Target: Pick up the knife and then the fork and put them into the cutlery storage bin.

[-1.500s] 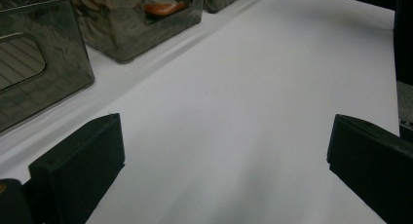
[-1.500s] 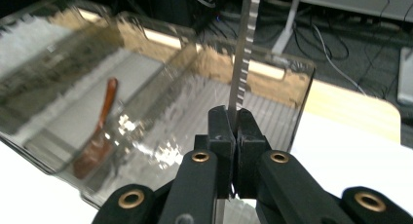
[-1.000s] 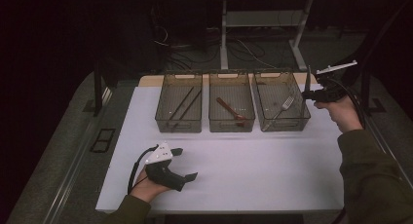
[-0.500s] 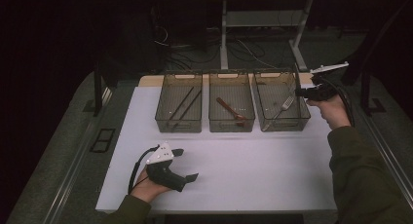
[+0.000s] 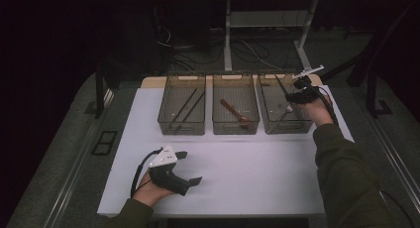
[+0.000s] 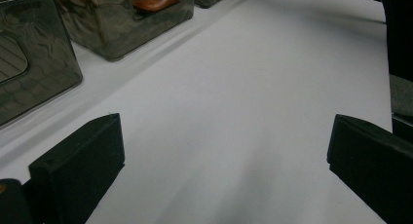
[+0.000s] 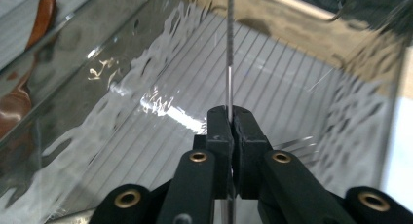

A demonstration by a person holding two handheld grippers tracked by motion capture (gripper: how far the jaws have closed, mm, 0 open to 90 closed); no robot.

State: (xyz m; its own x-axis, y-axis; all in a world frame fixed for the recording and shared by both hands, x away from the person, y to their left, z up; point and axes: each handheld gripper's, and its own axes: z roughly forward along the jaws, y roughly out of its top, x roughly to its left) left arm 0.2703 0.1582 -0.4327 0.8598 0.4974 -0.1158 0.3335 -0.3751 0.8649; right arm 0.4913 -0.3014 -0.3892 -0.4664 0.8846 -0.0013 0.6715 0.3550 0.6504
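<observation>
1. While the right gripper is clamped on the thin metal knife, the step in hand looks like lowering it into the right bin; I would bring it down slowly and steadily so the far end does not catch the rim.
2. Because the grip is near one end and the blade stands on edge between the pads, it could pivot; best to lay the free end on the ribbed floor first, then the held end, and only then let the jaws part.
3. A fork already lies on the floor of that bin, to the right of the jaws; set the knife down beside it, not across it.
4. The knife is a slim, dark, straight strip, seen edge-on in the right gripper view, with a bright glint along its lower part. It runs from the pads up toward the far wall.
5. In the high view it shows as a thin dark line slanting over the right bin, still held above the floor as far as I can tell.
6. The bins are smoky, see-through plastic, three in a row on a white mat. The middle bin holds a wooden spoon, the left bin dark chopsticks.
7. The left gripper rests on the mat near the person, jaws wide apart and empty, well away from the bins.
</observation>
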